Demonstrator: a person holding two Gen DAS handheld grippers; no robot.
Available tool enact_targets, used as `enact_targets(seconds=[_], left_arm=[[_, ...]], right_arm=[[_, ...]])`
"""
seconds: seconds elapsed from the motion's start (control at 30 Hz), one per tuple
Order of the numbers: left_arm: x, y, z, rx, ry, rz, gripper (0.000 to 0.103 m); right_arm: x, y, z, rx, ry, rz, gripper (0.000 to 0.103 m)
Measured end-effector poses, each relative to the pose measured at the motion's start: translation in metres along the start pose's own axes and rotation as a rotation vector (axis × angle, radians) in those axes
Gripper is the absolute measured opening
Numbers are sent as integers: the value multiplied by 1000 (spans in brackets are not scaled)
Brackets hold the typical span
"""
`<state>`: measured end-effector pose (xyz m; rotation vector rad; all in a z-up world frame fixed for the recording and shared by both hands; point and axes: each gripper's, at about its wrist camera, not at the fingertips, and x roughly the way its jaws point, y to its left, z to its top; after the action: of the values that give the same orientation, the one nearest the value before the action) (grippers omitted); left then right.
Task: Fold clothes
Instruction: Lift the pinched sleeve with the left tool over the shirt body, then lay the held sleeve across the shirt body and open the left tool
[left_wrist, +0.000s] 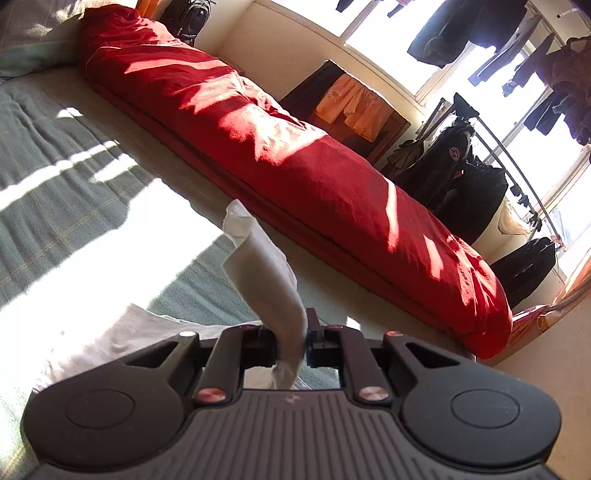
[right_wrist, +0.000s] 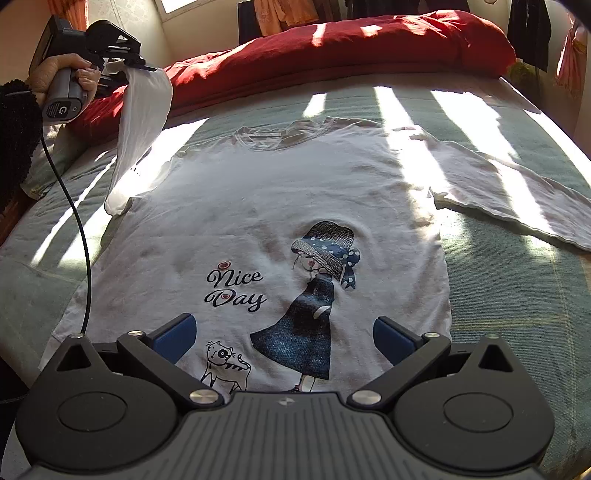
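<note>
While sleeve (right_wrist: 142, 122) in left gripper (left_wrist: 291, 345), right gripper (right_wrist: 284, 339) agape.

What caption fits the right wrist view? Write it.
Open right claw hovers over white T-shirt; left claw lifts one sleeve.

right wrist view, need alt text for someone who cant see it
A white T-shirt lies print-up on a bed. The left gripper lifts one sleeve; the right gripper hovers open above the hem.
</note>
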<state>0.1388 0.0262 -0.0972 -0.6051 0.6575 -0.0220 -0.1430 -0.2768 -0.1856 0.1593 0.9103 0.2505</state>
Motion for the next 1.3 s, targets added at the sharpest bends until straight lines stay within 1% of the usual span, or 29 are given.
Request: enact_targets(seconds=[0.1,0.2,0.5,0.6,0.87,1.17,1.3], left_arm=[[10,-20,-17,36,-16,3,11],[21,-35,-36,72,-15,17,11],[52,-58,-79,127,11,48,11],[59,-63,-90,136,25,46,11],[77,-88,-118,205,46,30,11],[96,-110,-146,321,96,25,11],[104,-113,-156,359,115,37,12]], right_arm=[[0,-3,-1,-6,3,3,103],[2,-5,-2,-6,8,9,103],[10,-15,-4,11,24,7,103],[15,-20,-5,25,34,0,103],[24,-26,-7,37,53,0,103],[30,-32,-8,56,65,-4,103],[33,-33,-9,59,73,-7,103]])
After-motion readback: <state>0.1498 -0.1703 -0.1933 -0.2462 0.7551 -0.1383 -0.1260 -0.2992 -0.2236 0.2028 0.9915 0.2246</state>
